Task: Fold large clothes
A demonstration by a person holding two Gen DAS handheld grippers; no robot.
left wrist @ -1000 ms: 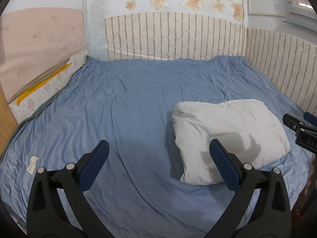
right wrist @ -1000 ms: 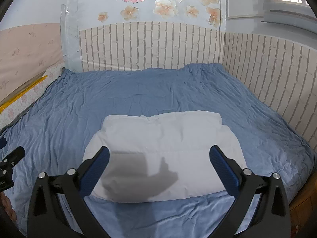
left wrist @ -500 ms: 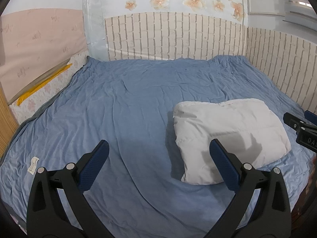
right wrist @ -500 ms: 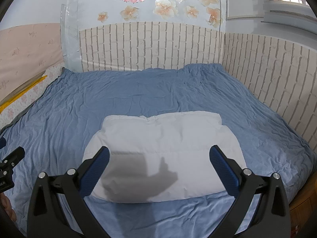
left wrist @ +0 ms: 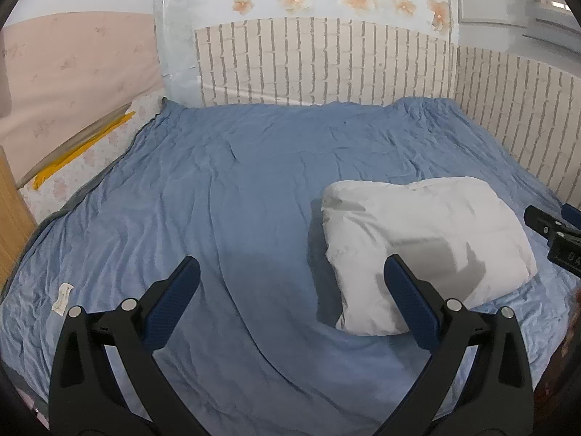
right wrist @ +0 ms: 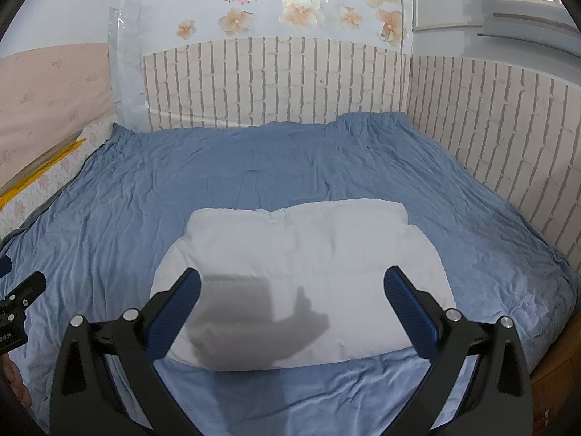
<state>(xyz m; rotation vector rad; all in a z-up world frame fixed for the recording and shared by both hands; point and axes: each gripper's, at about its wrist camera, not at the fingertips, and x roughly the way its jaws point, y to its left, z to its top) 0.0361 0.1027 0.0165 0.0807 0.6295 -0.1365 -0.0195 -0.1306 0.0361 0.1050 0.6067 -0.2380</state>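
Note:
A white padded garment [left wrist: 421,239] lies folded into a thick rectangle on the blue bedsheet [left wrist: 236,200], toward the bed's near right. In the right wrist view the garment [right wrist: 301,265] lies straight ahead. My left gripper [left wrist: 290,272] is open and empty, held above the sheet to the left of the garment. My right gripper [right wrist: 292,283] is open and empty, held above the garment's near edge and casting a shadow on it. The right gripper also shows at the right edge of the left wrist view [left wrist: 555,229]; the left gripper shows at the left edge of the right wrist view [right wrist: 18,305].
A brick-pattern wall [right wrist: 272,83] runs along the bed's far and right sides. A pink headboard panel [left wrist: 72,83] and a yellow strip [left wrist: 80,152] lie at the left. A small white tag [left wrist: 62,298] lies on the sheet at the near left. A wooden edge [right wrist: 555,370] shows at the near right.

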